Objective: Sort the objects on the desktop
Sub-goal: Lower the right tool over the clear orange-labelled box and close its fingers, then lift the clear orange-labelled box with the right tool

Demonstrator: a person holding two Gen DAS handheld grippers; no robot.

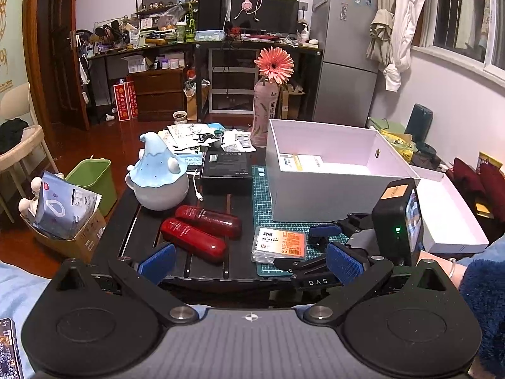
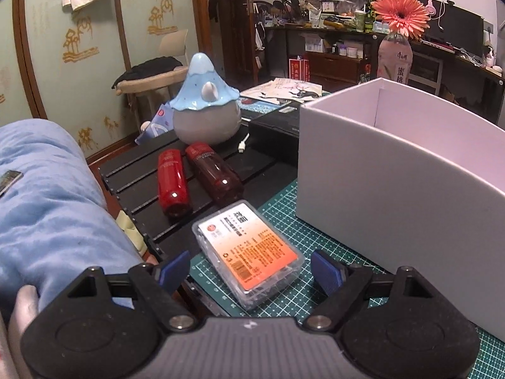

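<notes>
A clear plastic box with an orange-and-white label [image 1: 279, 244] [image 2: 249, 248] lies on the green cutting mat [image 1: 262, 199] [image 2: 284, 202]. Two red bottles [image 1: 202, 232] [image 2: 195, 177] lie side by side on the black slatted table, left of it. A big open white box [image 1: 334, 186] [image 2: 394, 189] stands on the mat, to the right. My right gripper [image 2: 251, 273] is open, its blue pads either side of the near end of the plastic box; it also shows in the left wrist view [image 1: 325, 237]. My left gripper [image 1: 251, 263] is open and empty at the table's near edge.
A blue-capped grey ceramic jar [image 1: 159, 177] [image 2: 206, 110], a black box [image 1: 227, 169] and a white cable end [image 2: 243, 145] sit behind the bottles. A bottle with a pink flower [image 1: 266, 107] [image 2: 396, 50] stands at the back. A white lid [image 1: 451, 218] lies right of the white box.
</notes>
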